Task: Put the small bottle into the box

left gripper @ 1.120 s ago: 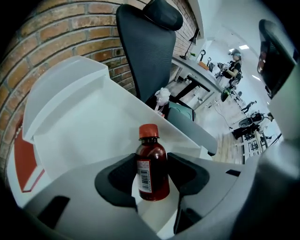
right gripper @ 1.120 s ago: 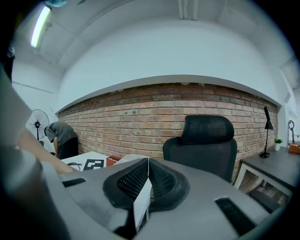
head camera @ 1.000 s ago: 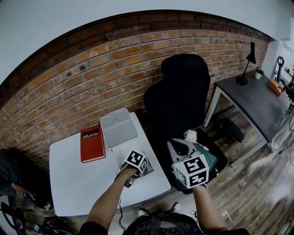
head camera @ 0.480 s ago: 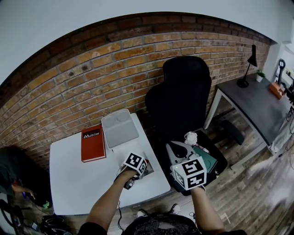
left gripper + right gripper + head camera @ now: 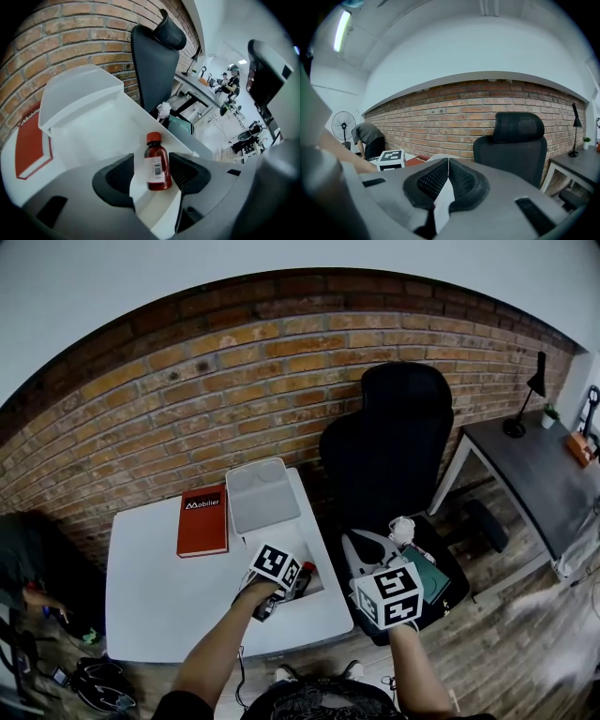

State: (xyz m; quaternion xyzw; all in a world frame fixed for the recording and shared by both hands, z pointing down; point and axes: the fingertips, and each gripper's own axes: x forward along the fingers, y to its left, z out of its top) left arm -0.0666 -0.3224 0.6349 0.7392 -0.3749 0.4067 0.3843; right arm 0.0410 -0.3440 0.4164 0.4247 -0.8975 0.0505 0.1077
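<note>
The left tool, its jaws just opened wide and gripping nothing, straddles the small bottle, which stands upright inside the white box, raised lid at its 11 o'clock; by my judgement, lift straight up without brushing the cap; the right tool is closed, empty.

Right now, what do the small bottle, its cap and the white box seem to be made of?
The small bottle: dark amber, see-through and glossy, so glass or clear plastic; I cannot tell which. It bears a white paper-like label with a barcode.
Its cap: orange-red, opaque, probably plastic.
The white box: matte, flat panels with folded edges, likely cardboard, possibly thin plastic.
</note>
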